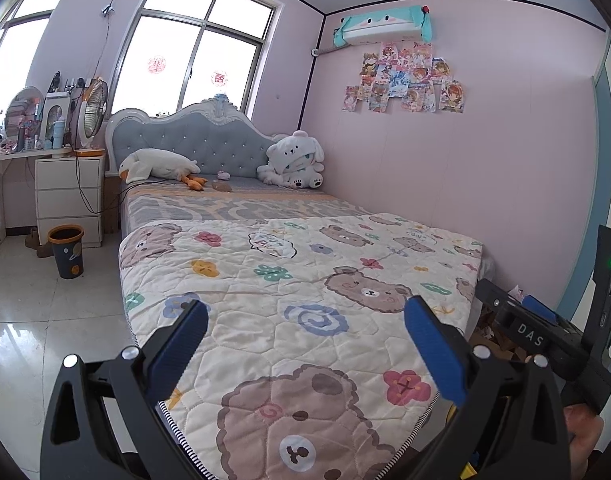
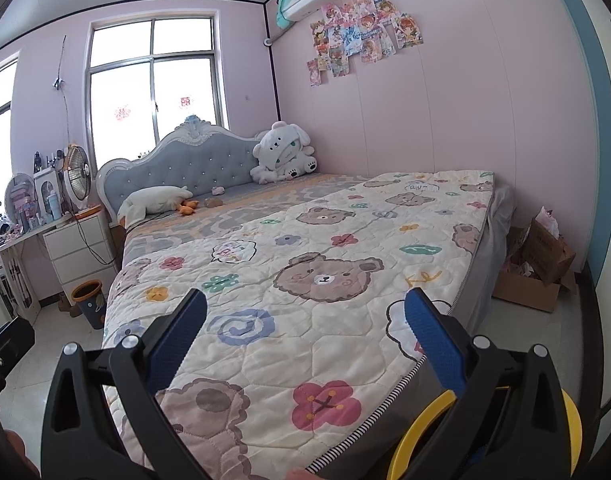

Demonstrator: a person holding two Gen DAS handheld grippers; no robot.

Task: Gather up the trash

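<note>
my left gripper (image 1: 305, 344) and right gripper (image 2: 305, 340): both spread apart, empty, at bed foot. small brownish scrap (image 1: 221, 186) lies far ahead by headboard, beyond both. dark orange-rimmed bin (image 1: 67, 250) on floor, left; left arm nearer.

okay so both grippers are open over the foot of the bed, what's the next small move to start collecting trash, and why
Probably carry the left gripper forward toward the two small items near the headboard, by the goose plush. Both it and the right gripper are open and hold nothing, the quilt below looks bare, and those items, too small to identify, seem the only loose candidates. The trash bin stands on the left.
</note>
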